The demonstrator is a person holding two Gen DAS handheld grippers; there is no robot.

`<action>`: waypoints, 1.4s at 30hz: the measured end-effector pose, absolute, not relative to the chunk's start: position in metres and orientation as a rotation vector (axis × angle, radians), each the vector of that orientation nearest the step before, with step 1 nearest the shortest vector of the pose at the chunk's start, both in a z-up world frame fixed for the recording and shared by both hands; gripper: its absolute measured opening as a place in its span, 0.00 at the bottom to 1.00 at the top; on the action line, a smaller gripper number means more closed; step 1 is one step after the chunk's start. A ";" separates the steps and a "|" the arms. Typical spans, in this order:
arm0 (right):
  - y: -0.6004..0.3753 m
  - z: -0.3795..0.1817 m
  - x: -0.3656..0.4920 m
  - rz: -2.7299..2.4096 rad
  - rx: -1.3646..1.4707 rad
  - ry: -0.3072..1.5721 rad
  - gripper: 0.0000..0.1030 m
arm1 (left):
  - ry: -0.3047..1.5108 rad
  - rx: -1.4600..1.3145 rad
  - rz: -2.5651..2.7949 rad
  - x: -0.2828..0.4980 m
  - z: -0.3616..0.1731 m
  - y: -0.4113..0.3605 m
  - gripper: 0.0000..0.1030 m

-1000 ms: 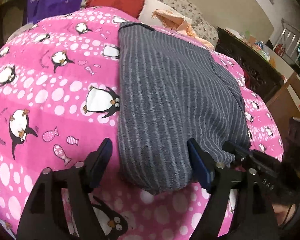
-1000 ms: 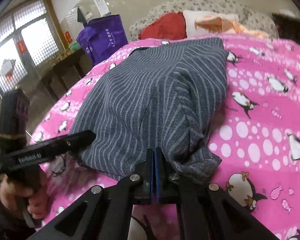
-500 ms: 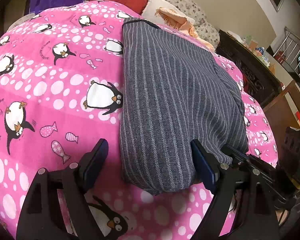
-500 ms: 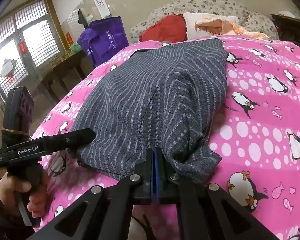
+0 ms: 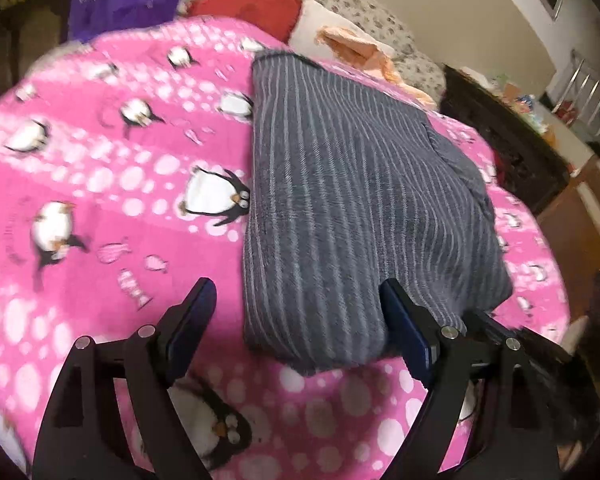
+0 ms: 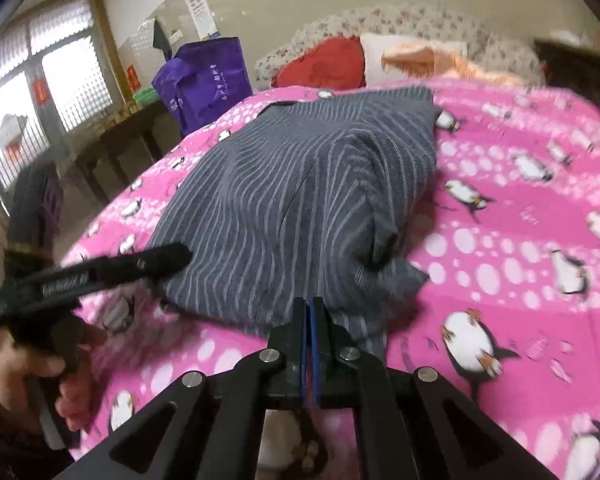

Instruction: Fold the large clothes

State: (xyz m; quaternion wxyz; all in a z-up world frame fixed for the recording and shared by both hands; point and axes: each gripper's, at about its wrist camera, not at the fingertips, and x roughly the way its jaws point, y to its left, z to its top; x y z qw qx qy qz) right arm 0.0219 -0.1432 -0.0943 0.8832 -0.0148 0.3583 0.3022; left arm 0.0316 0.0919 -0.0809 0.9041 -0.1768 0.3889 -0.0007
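We see the striped garment (image 5: 352,220) on the penguin blanket (image 5: 100,184), right gripper (image 6: 309,312) pinching its near edge, left gripper (image 5: 296,312) spread wide (purple bag (image 6: 204,80) beyond).

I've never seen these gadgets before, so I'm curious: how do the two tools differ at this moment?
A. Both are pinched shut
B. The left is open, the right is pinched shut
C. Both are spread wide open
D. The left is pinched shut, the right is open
B. The left tool has its fingers spread wide at the near end of the striped garment, while the right tool has its fingers pressed together at the garment's near edge.
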 end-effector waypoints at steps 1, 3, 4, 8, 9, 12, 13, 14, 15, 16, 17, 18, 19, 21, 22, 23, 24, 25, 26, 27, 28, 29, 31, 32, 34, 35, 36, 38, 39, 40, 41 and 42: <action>-0.141 -0.094 0.013 0.615 -0.067 0.739 0.01 | 0.804 -0.350 0.030 0.027 -0.077 0.088 0.81; -0.139 -0.099 -0.004 0.603 -0.116 0.763 0.04 | 0.792 -0.286 0.127 0.011 -0.060 0.071 0.81; -0.141 -0.104 -0.015 0.606 -0.116 0.777 0.04 | 0.786 -0.237 0.163 0.003 -0.050 0.059 0.81; -0.145 -0.100 -0.032 0.561 -0.128 0.769 0.06 | 0.758 -0.126 0.193 -0.020 -0.018 0.028 0.81; -0.147 -0.101 -0.032 0.540 -0.123 0.790 0.06 | 0.745 -0.116 0.192 -0.026 -0.012 0.024 0.81; -0.160 -0.101 -0.035 0.486 -0.075 0.807 0.06 | 0.707 -0.093 0.189 -0.039 0.005 0.015 0.81; -0.165 -0.101 -0.033 0.462 -0.061 0.821 0.06 | 0.696 -0.095 0.181 -0.043 0.010 0.014 0.81; -0.171 -0.101 -0.033 0.441 -0.039 0.833 0.06 | 0.691 -0.093 0.180 -0.045 0.013 0.013 0.81; -0.179 -0.101 -0.034 0.416 -0.012 0.841 0.06 | 0.689 -0.087 0.186 -0.047 0.016 0.012 0.81; -0.186 -0.099 -0.036 0.381 -0.002 0.850 0.06 | 0.693 -0.086 0.187 -0.049 0.019 0.012 0.81; -0.190 -0.097 -0.035 0.362 -0.006 0.858 0.06 | 0.695 -0.088 0.186 -0.049 0.021 0.012 0.81; -0.194 -0.092 -0.037 0.346 -0.015 0.862 0.06 | 0.691 -0.091 0.191 -0.051 0.026 0.012 0.81; -0.197 -0.085 -0.039 0.345 -0.017 0.853 0.06 | 0.681 -0.089 0.197 -0.054 0.031 0.011 0.81; -0.204 -0.062 -0.045 0.342 -0.021 0.818 0.06 | 0.649 -0.079 0.205 -0.058 0.039 0.010 0.81; -0.205 -0.050 -0.047 0.349 -0.020 0.804 0.06 | 0.642 -0.075 0.208 -0.060 0.043 0.009 0.81; -0.207 -0.035 -0.049 0.361 -0.016 0.791 0.10 | 0.641 -0.070 0.202 -0.061 0.048 0.008 0.81; -0.208 -0.019 -0.052 0.367 -0.012 0.779 0.29 | 0.646 -0.069 0.195 -0.062 0.051 0.008 0.82; -0.209 -0.006 -0.054 0.366 -0.012 0.766 0.47 | 0.654 -0.063 0.199 -0.062 0.054 0.007 0.84; -0.210 0.008 -0.057 0.357 -0.017 0.748 0.88 | 0.654 -0.048 0.205 -0.061 0.058 0.006 0.84; -0.212 0.023 -0.062 0.333 -0.025 0.715 1.00 | 0.649 -0.037 0.208 -0.062 0.062 0.006 0.84; -0.213 0.034 -0.066 0.320 -0.032 0.682 1.00 | 0.637 -0.026 0.216 -0.063 0.065 0.004 0.84; -0.212 0.044 -0.069 0.317 -0.045 0.658 1.00 | 0.620 -0.007 0.228 -0.065 0.068 0.003 0.84; -0.210 0.061 -0.071 0.339 -0.056 0.655 1.00 | 0.598 0.047 0.276 -0.066 0.075 -0.002 0.85; -0.210 0.066 -0.072 0.347 -0.048 0.657 1.00 | 0.593 0.056 0.282 -0.066 0.078 -0.003 0.89; -0.210 0.075 -0.072 0.360 -0.032 0.652 1.00 | 0.587 0.045 0.274 -0.068 0.082 -0.002 0.95; -0.209 0.077 -0.072 0.360 -0.032 0.656 1.00 | 0.589 0.028 0.266 -0.068 0.083 0.001 0.95; -0.210 0.077 -0.072 0.358 -0.034 0.660 1.00 | 0.609 -0.007 0.242 -0.067 0.084 0.005 0.95; -0.211 0.078 -0.073 0.358 -0.036 0.659 1.00 | 0.654 -0.067 0.184 -0.063 0.085 0.011 0.95; -0.210 0.080 -0.073 0.359 -0.034 0.672 1.00 | 0.674 -0.084 0.157 -0.060 0.085 0.012 0.95; -0.210 0.081 -0.071 0.361 -0.027 0.688 1.00 | 0.691 -0.087 0.142 -0.058 0.086 0.011 0.95; -0.211 0.082 -0.069 0.365 -0.017 0.698 1.00 | 0.715 -0.082 0.149 -0.055 0.085 0.011 0.95; -0.211 0.082 -0.068 0.368 -0.012 0.705 1.00 | 0.740 -0.080 0.159 -0.052 0.085 0.010 0.95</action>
